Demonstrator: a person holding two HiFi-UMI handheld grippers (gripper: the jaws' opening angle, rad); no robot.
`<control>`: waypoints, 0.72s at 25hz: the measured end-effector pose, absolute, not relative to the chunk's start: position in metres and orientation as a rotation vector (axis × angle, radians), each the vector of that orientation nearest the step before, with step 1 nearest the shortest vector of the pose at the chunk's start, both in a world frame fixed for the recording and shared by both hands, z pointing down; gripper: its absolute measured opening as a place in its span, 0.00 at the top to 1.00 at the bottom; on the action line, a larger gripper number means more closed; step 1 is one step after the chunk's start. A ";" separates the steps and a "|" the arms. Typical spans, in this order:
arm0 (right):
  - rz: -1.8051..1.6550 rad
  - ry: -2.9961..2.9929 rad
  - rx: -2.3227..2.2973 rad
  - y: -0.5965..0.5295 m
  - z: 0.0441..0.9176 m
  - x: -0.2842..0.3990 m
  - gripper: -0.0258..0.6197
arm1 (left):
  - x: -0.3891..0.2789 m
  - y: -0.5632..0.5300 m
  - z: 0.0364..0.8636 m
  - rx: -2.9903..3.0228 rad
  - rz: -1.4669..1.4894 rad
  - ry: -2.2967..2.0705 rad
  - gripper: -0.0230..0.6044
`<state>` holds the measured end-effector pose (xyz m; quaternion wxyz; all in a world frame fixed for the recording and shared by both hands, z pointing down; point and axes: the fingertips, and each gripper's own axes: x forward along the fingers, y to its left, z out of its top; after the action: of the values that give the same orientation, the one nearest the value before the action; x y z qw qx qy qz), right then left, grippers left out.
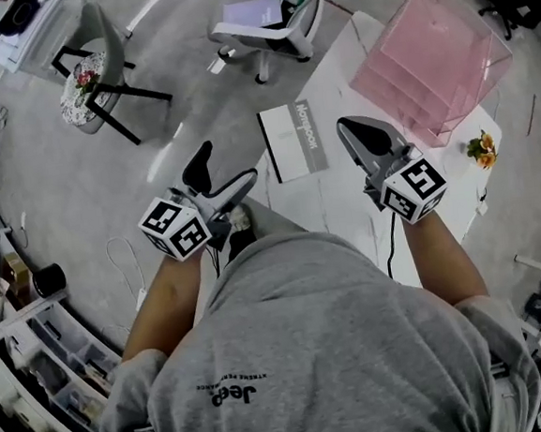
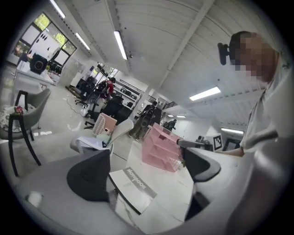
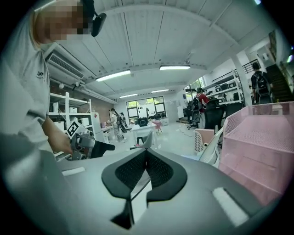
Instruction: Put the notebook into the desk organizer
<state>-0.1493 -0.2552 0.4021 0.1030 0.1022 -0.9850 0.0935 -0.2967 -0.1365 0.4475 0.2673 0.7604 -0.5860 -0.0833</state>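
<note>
Grey shirt (image 1: 310, 348) sits closest. Next, the left gripper (image 1: 222, 175) has its fingers wide apart, holding nothing. The right gripper (image 1: 350, 130) has its fingers pressed together, empty too. Between them the notebook (image 1: 292, 141) lies flat on the white tabletop (image 1: 345, 204). Farther off stands the pink desk organizer (image 1: 431, 60).

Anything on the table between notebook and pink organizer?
Nothing: bare white table between the notebook and the desk organizer, seen in head view and left gripper view. The shut right hand-held gripper tip shows at the gap's near edge.
</note>
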 end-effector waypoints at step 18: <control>0.414 -2.757 0.565 -0.275 0.454 -0.116 0.96 | -0.279 -0.227 0.666 1.572 -0.133 -1.027 0.10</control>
<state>-0.1163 -0.2745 0.4539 0.1479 0.1963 -0.9586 0.1440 -0.2791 -0.2274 0.6658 0.5886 0.6750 -0.4411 -0.0572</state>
